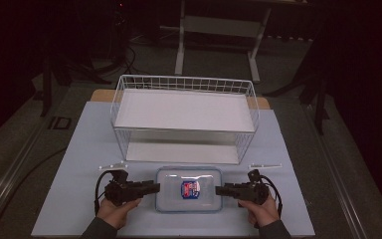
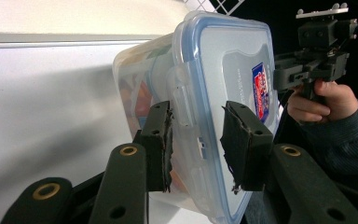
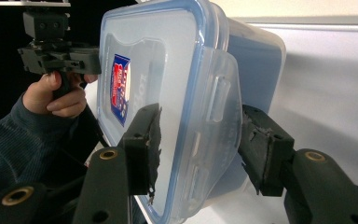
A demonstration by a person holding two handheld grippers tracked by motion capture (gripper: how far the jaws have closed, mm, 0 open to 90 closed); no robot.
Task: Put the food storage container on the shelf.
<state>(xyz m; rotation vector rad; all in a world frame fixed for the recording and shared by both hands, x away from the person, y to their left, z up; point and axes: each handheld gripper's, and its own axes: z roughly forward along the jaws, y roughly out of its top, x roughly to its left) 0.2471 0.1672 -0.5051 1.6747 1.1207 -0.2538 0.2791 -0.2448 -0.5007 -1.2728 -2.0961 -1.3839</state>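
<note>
Gripping the plastic container [image 1: 189, 188] at both short ends, near edge of the table [image 1: 74, 164], just in front of the wire basket [image 1: 184, 117]. Left gripper [image 1: 154, 188] clamped on its end latch; right gripper [image 1: 221, 189] straddles the opposite latch, pads seemingly not yet pressing. Seat right pads squarely on the flap before lifting, keep it level.

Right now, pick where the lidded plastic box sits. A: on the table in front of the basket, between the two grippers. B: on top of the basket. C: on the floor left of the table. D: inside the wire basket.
A: the box lies on the table in front of the basket, with the left gripper and right gripper at its two short ends.
</note>
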